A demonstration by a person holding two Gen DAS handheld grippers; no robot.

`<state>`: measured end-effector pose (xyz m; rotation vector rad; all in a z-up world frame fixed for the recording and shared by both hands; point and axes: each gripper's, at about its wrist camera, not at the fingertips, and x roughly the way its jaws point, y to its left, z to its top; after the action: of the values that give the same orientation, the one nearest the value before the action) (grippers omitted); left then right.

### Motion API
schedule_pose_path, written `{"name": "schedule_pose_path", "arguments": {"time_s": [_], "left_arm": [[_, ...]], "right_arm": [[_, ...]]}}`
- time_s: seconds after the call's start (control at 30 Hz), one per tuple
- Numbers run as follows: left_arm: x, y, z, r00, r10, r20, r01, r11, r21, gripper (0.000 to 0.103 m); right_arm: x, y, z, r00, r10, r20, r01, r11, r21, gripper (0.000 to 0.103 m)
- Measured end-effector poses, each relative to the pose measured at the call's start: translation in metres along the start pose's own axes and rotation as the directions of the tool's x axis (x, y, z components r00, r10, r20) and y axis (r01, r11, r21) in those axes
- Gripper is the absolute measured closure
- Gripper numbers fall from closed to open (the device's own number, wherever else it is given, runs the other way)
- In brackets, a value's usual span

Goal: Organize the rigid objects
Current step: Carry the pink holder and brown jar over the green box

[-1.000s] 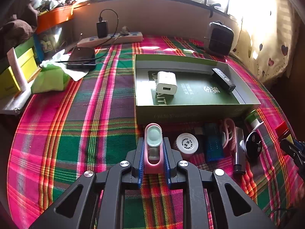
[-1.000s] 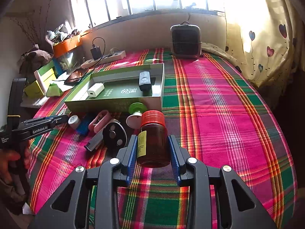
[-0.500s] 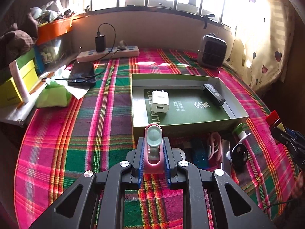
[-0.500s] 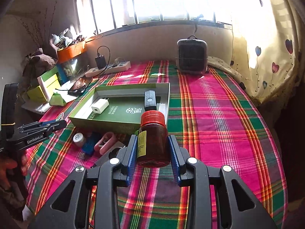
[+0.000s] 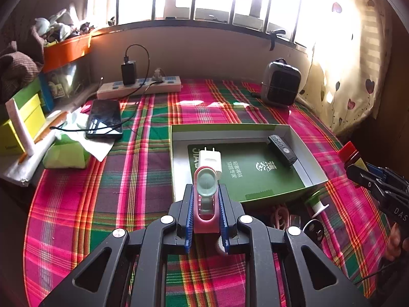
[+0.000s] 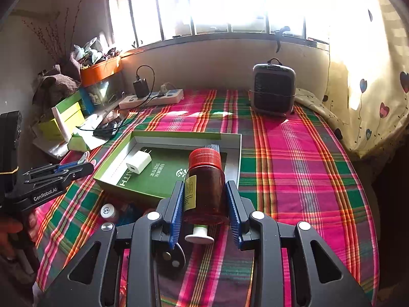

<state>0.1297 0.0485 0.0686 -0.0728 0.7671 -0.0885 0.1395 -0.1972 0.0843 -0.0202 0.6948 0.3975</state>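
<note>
1. A pink plastic clip-shaped object with a grey-green pad [image 5: 206,194] is clamped by the left gripper [image 5: 206,204], above the near wall of the shallow green cardboard box [image 5: 316,177].
2. An amber plastic bottle with a red ribbed cap [image 6: 205,181] is gripped by the right gripper [image 6: 205,204], raised at the box's near right corner.

The tablecloth [image 5: 133,179] is woven plaid cloth, matt. On it, the green box [image 5: 317,176] is matt cardboard with a pale paper-lined inner wall. Inside the box, the white charger [image 5: 211,160] is smooth plastic with a soft sheen; the remote control [image 5: 282,149] is matt black plastic. The amber bottle [image 6: 205,192] above the box's near edge is glossy translucent plastic, with a ribbed red cap and paper label. The smartphone [image 5: 104,121] left of the box has a glossy, reflective screen.
</note>
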Motion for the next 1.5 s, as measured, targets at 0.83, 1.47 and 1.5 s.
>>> {"name": "schedule_pose_path", "arguments": {"time_s": [0.83,1.47,1.5], "left_arm": [[0.075,-0.033,0.029,0.992,-0.079,-0.096,0.084,0.996,0.04,0.086],[0.107,-0.038,0.024,0.988,-0.06,-0.145,0.068,0.997,0.045,0.086],[0.108,-0.039,0.023,0.987,-0.063,-0.148,0.071,0.996,0.045,0.086]], "right_arm": [[0.121,0.015,0.044,0.98,0.068,-0.189,-0.079,0.996,-0.051,0.07],[0.157,0.021,0.042,0.967,0.074,-0.243,-0.097,0.992,-0.081,0.069],[0.158,0.021,0.042,0.967,0.074,-0.243,-0.097,0.992,-0.081,0.069]]}}
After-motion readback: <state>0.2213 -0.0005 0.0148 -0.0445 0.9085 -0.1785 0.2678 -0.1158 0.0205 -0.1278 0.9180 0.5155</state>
